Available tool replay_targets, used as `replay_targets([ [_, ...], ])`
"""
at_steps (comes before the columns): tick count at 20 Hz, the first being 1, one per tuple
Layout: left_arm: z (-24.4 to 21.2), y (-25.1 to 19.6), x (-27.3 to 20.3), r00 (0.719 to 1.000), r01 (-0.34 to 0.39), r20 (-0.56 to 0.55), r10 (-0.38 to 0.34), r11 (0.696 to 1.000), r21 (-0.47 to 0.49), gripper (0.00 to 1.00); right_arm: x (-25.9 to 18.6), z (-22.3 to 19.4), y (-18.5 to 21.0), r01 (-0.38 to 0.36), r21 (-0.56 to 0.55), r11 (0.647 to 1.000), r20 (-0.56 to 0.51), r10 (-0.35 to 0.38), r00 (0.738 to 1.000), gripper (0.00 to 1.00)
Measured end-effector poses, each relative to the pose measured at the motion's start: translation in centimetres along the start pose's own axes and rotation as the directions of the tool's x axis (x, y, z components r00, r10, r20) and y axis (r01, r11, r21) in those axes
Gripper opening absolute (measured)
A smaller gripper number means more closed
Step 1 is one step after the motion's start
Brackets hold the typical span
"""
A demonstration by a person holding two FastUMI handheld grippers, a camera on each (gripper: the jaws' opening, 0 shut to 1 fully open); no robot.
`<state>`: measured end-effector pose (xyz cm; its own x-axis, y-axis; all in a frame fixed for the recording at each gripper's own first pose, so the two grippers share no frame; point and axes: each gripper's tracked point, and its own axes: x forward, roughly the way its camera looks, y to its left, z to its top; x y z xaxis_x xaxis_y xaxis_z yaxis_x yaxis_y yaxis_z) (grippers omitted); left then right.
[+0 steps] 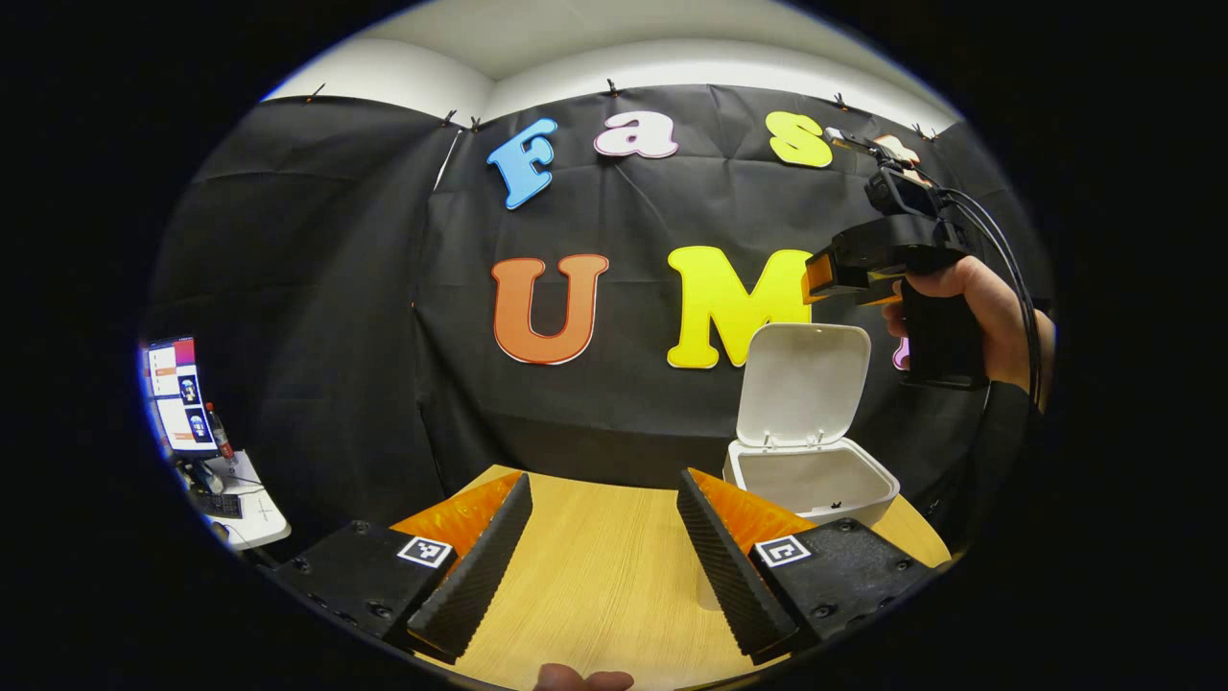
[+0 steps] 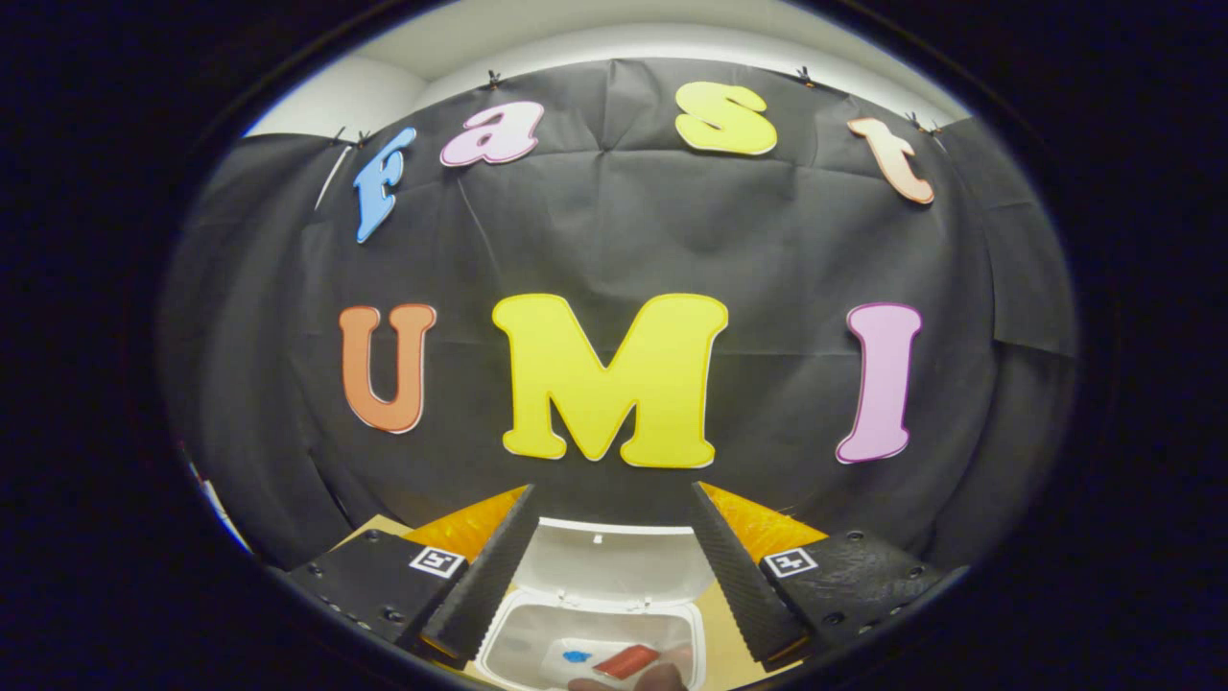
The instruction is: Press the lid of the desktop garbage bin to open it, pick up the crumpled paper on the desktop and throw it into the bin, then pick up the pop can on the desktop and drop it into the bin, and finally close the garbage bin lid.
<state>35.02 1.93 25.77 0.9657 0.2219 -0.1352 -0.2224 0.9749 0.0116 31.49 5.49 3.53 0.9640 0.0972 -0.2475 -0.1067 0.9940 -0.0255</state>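
Observation:
The white desktop bin [image 1: 814, 482] stands on the wooden table [image 1: 595, 576] at the right, its lid [image 1: 802, 382] swung up and upright. In the left gripper view my left gripper [image 1: 604, 485] is open and low over the bare tabletop, left of the bin. A hand holds my right gripper [image 1: 817, 278] in the air above the bin's lid. In the right gripper view my right gripper [image 2: 611, 494] is open with nothing between its fingers, looking down over the bin [image 2: 687, 614] and its lid [image 2: 614, 566]. A red pop can [image 2: 625, 660] and pale crumpled paper [image 2: 568, 656] lie inside.
A monitor [image 1: 177, 393] stands on a white side desk [image 1: 245, 513] far left, off the table. Black cloth wall runs close behind the table and the bin. A fingertip [image 1: 580, 679] shows at the lower edge of the left gripper view.

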Motion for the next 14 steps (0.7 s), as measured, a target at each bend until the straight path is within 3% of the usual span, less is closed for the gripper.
replay_targets([
  [7, -0.1, 1.0, 0.5, 0.999, -0.040, -0.014, 0.040, 0.999, -0.004, 0.99, 2.8, -1.0, 0.3, 0.001, -0.011, 1.000, -0.020, -0.001, 1.000, 0.97],
  [14, 0.2, 0.9, -0.4, 1.000, -0.025, -0.004, 0.025, 1.000, -0.008, 1.00, 1.9, -2.4, 0.1, 0.000, 0.042, 0.999, -0.076, 0.003, 0.997, 0.98],
])
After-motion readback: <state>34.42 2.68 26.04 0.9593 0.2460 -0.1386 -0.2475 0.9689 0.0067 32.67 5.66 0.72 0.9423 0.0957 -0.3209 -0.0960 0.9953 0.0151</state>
